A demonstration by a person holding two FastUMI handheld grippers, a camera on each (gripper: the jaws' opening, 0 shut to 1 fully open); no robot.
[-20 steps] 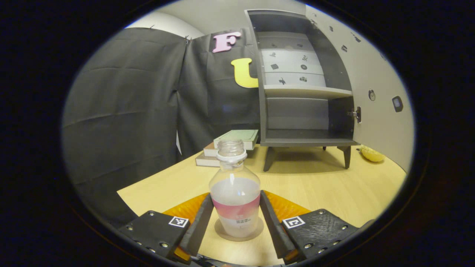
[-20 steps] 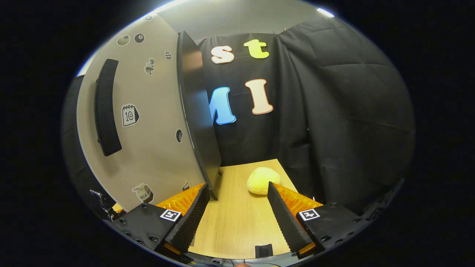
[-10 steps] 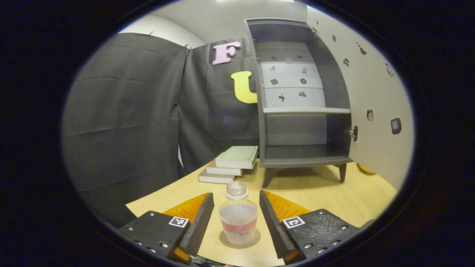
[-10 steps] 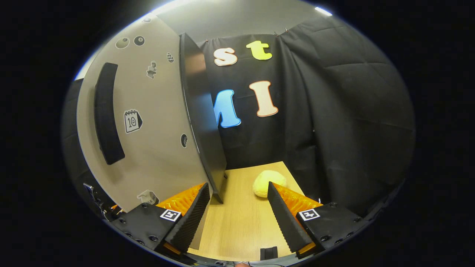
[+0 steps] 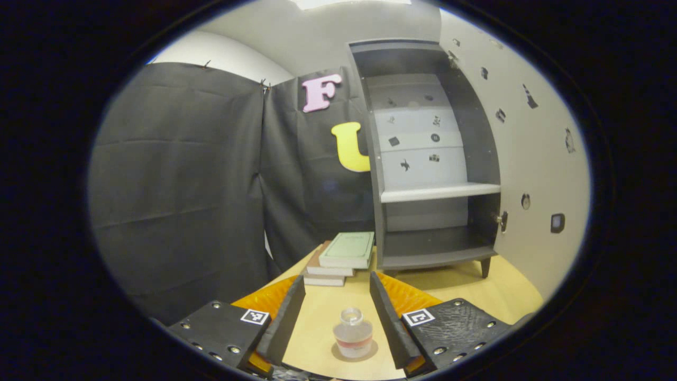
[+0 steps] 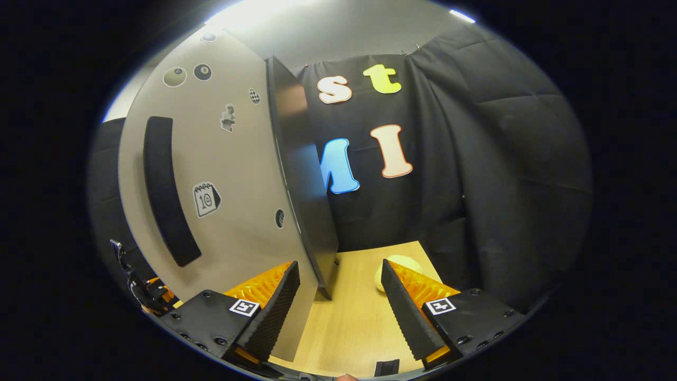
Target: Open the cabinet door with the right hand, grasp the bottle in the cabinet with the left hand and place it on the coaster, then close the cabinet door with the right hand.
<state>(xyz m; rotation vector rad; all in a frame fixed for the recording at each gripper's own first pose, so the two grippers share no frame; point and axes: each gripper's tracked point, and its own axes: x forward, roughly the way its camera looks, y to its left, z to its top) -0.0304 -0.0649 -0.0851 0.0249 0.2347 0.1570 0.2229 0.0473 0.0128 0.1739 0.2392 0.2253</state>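
**Bottle on the coaster, cabinet door not yet closed**

In the left gripper view the bottle (image 5: pixel 353 333) stands upright on the round coaster (image 5: pixel 370 351) at the bottom centre of the frame, on the table (image 5: pixel 508 296). The left gripper (image 5: pixel 334 312) is spread wide, its fingers either side of the bottle and clear of it. Behind, in the upper right, the cabinet (image 5: pixel 433 159) stands open with bare shelves; a stack of books (image 5: pixel 341 256) lies just beside its left foot.

In the right gripper view the right gripper (image 6: pixel 338 304) is also wide and holds nothing. The cabinet door (image 6: pixel 222 174) fills the left of the frame, its edge just above the gap between the fingers; its long dark handle (image 6: pixel 166 190) sits far left. A yellow lump (image 6: pixel 394 264) lies on the table, lower centre, partly behind the right finger.

The remaining step looks to be closing the door. The risks, as I judge them: pushing near the hinge edge would give little leverage, a hard shove could shift the light cabinet on its legs, and a careless left gripper could tip the bottle.

One door sticker shows a calendar page reading "10". The bottle's pink label is too small to read.
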